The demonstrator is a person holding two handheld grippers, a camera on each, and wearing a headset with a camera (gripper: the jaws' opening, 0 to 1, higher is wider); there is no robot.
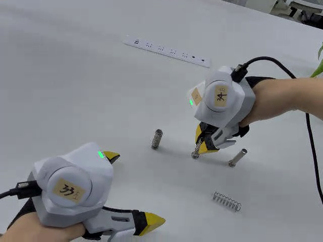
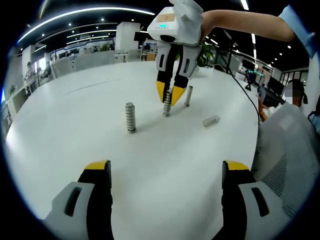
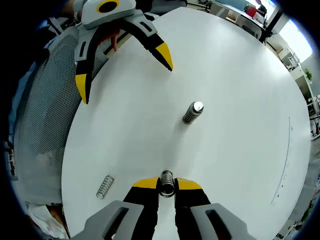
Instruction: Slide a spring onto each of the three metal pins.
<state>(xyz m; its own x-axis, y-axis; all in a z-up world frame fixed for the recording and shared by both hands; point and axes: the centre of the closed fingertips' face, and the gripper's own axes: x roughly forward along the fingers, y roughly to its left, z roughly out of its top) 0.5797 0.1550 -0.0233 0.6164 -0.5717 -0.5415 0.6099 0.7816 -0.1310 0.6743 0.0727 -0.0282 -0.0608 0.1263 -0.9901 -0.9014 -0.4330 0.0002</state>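
A metal pin wearing a spring (image 1: 157, 139) (image 2: 130, 117) (image 3: 192, 113) stands upright on the white table. To its right, my right gripper (image 1: 202, 143) (image 2: 170, 92) (image 3: 166, 186) points down, shut on a second spring (image 1: 196, 152) (image 2: 167, 106) (image 3: 166, 181) that stands on the table. A bare pin (image 1: 237, 158) (image 2: 188, 96) stands just beyond it. A loose spring (image 1: 226, 201) (image 2: 211, 120) (image 3: 104, 186) lies on its side nearer the front. My left gripper (image 1: 132, 189) (image 2: 165, 172) (image 3: 125, 55) hovers open at the front left, holding nothing.
A white power strip (image 1: 166, 50) lies across the far side of the table (image 1: 75, 91). A black cable (image 1: 308, 141) runs from the right gripper along the right. A mesh chair back (image 2: 287, 150) and people stand beyond the table's edge.
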